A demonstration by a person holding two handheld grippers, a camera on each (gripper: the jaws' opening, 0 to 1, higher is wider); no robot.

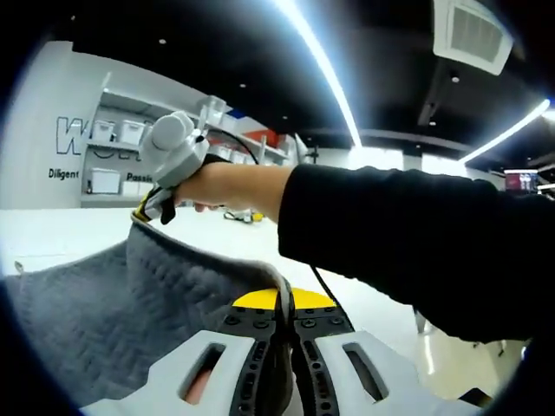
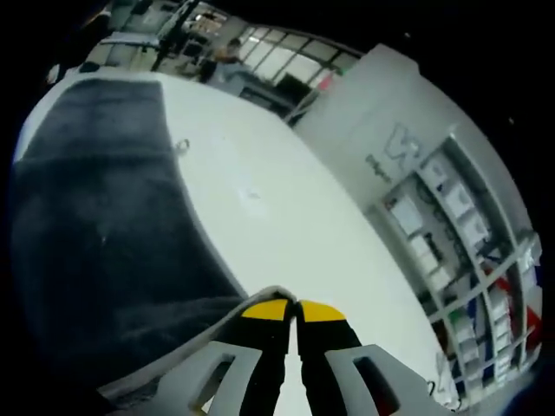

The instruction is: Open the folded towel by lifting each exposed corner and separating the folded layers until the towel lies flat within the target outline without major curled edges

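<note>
- The towel point(image 1: 95, 303), grey with a woven zigzag texture, is lifted off the white table point(image 2: 286, 217). In the left gripper view its cloth rises from the lower left and drapes as a ridge between the two grippers. In the right gripper view it shows as a dark sheet spreading over the table's left part, toward the far edge.
- The left gripper point(image 1: 284, 305) has its yellow-tipped jaws pressed together on a fold of the towel's edge. The cloth runs right into the seam between them, so this looks like a pinch on one layer.
- The right gripper point(image 2: 293, 310) is likewise closed, jaws meeting on a pale hem of the towel at their tips. In the left gripper view it appears across the frame, held in the person's hand point(image 1: 217, 184), with a corner of the towel hanging from it.
- Judgement: both corners are held high and apart so the folded layers can peel off each other; spreading them wider and laying the cloth down would be the likely next step.
- No target outline can be made out on the table.
- A black sleeve point(image 1: 408, 243) crosses the left gripper view; wall shelves point(image 2: 451, 234) stand beyond the table's far edge.
</note>
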